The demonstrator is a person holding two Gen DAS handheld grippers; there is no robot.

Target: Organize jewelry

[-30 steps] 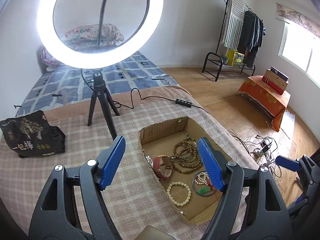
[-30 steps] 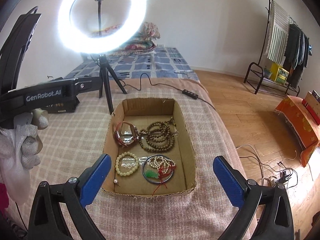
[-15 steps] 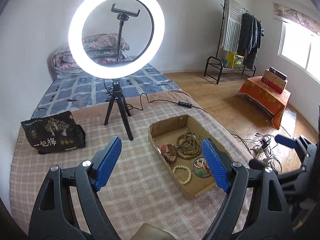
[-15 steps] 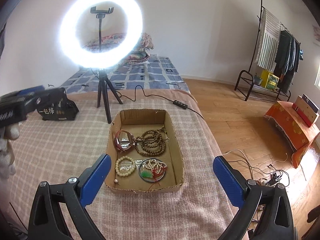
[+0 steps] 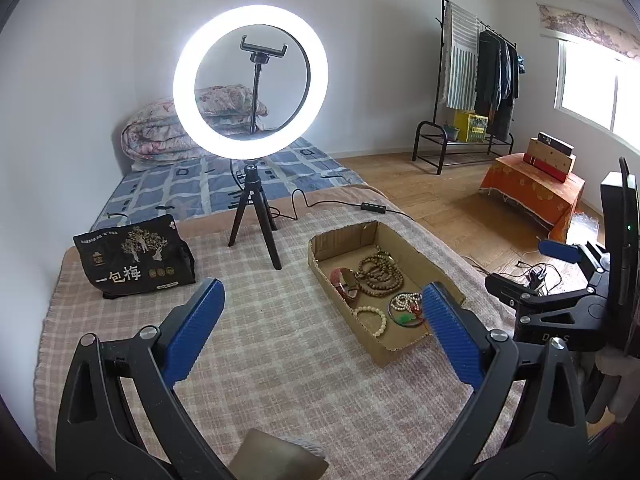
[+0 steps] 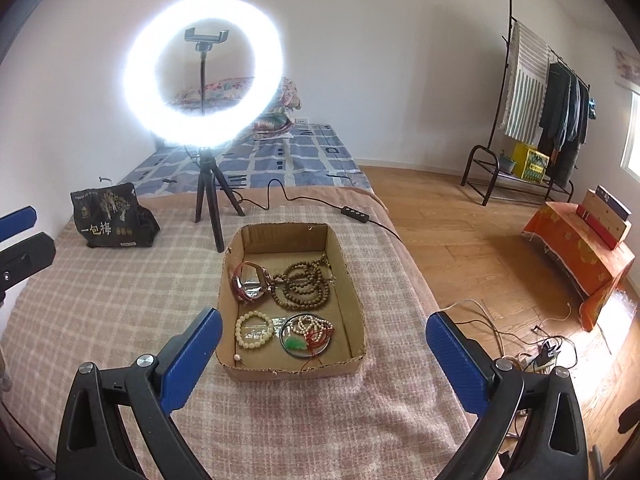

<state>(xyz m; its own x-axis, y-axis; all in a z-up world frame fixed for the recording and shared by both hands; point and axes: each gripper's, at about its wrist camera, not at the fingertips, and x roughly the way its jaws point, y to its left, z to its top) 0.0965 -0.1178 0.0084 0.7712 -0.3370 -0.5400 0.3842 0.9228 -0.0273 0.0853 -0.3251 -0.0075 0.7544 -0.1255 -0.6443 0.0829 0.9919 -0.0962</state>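
Two handheld claws hang above a bed covered by a pink checked blanket [image 6: 120,300], both with blue pads spread wide and nothing between them: the left claw [image 5: 318,320] sits off to the side of a shallow cardboard tray [image 6: 352,292], the right claw [image 6: 324,352] squarely in front of its near wall. The tray holds all the jewelry in sight: a dark wooden bead necklace [image 6: 304,284] coiled toward the far end, a reddish-brown bangle [image 6: 250,284] touching it on the left, a cream bead bracelet [image 6: 254,330] at the near left, and a metal ring [image 6: 306,338] tangled with pale beads, red cord and a green pendant at the near right. A lit ring light [image 6: 202,72] on a small tripod and a black printed bag [image 6: 112,220] stand farther back on the bed. By the look of it no piece is being handled, and the work is either complete or between steps; neither claw is near any item. Should sorting go on, the next move would call for lowering one claw into the tray and pinching a single strand cleanly, the tangled ring cluster being the likeliest to snag.
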